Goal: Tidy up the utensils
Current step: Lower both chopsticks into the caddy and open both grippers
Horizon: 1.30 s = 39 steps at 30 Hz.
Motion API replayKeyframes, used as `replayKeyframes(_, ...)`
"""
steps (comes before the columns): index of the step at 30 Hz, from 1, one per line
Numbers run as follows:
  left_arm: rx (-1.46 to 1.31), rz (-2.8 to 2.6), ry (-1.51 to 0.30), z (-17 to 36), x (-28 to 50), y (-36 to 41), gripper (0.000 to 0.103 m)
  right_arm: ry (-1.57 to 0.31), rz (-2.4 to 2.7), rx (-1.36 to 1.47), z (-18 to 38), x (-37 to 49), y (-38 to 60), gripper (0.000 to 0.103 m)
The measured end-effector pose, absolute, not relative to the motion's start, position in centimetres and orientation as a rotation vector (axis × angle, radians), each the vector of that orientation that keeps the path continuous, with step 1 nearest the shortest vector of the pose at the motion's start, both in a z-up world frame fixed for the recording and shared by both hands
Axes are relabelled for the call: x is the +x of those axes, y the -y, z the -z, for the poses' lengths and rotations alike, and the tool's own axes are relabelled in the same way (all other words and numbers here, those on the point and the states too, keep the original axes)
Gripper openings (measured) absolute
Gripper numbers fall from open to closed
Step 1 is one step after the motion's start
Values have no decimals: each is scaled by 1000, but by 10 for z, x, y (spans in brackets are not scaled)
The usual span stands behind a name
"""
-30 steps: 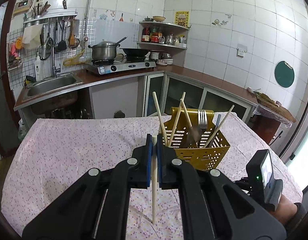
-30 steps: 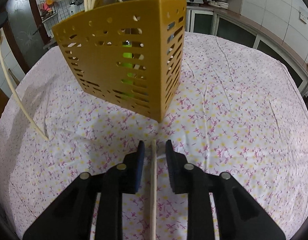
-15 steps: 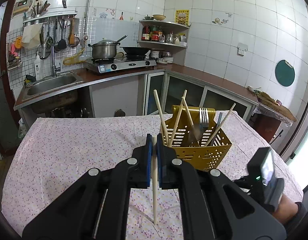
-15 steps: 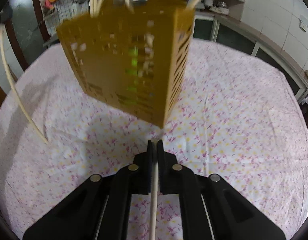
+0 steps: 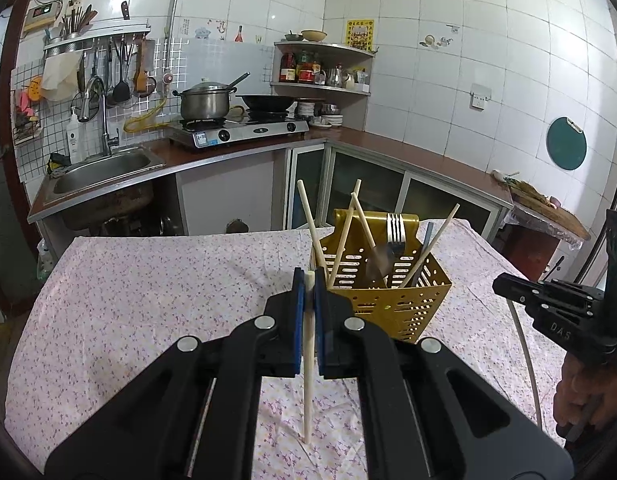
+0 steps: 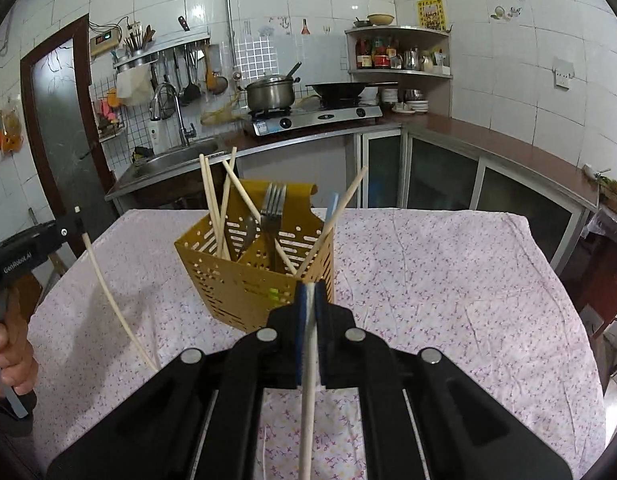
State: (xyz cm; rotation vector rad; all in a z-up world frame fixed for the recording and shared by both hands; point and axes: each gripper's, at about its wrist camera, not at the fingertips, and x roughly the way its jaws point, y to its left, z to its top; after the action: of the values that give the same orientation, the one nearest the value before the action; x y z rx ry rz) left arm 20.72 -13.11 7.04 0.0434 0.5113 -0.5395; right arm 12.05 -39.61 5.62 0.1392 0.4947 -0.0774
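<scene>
Chopsticks are mid-transfer: your left gripper (image 5: pixel 309 280) and right gripper (image 6: pixel 308 292) each clamp one pale wooden chopstick (image 5: pixel 307 380) just before the perforated yellow plastic utensil caddy (image 6: pixel 252 280); next, lift and drop them in

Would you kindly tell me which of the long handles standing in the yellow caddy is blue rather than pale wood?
It is the flat blue handle at the right side of the yellow caddy, beside the rightmost leaning chopstick; every other stick there is pale wood.

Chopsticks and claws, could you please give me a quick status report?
Left claw shut on a pale wooden chopstick. Right claw shut on another pale chopstick. Yellow perforated plastic utensil holder just ahead, part filled. Nothing in the way.
</scene>
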Motion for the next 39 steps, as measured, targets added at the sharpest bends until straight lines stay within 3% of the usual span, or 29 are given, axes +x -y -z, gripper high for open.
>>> replayKeyframes(13,40,536,-512,-74,204,126,3,-478,81,136,-56,114,397,5)
replayKeyframes(22,49,547,-505,-87,202,128,3,-367,94,106,-87,93,394,5)
replayKeyframes(39,89,611,-345,-212,220,168,3,-52,137,52,-214,108,389,5)
